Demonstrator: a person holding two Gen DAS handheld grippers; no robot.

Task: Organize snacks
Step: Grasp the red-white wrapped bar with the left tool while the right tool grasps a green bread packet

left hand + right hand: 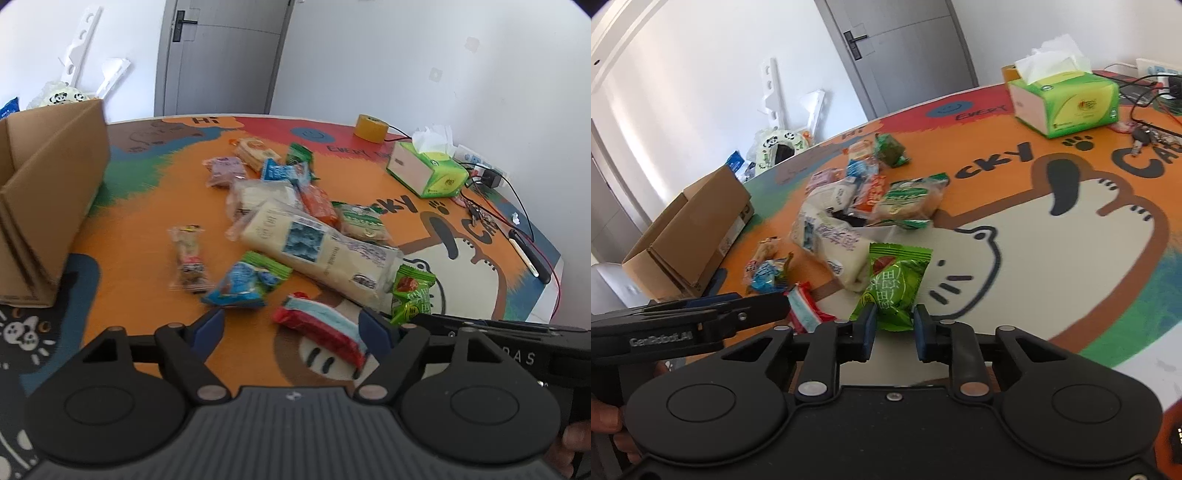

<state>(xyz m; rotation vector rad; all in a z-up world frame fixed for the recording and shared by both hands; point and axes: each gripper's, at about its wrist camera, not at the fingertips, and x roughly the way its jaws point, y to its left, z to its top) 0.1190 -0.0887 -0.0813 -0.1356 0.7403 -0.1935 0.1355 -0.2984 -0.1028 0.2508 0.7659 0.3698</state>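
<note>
In the left wrist view my left gripper hangs low over the table, open, with a red and pale blue snack packet lying between its blue pads. The right pad is at the packet's end and the left pad stands well clear of it. My right gripper is shut on the near end of a green snack packet, which rests on the printed mat. The same green packet shows in the left wrist view. A pile of mixed snacks lies beyond, with an open cardboard box at the left.
A green tissue box, a yellow tape roll, cables and a pen sit along the table's right side. The two grippers are close side by side. A person's hand holds the left one. A door and white walls stand behind.
</note>
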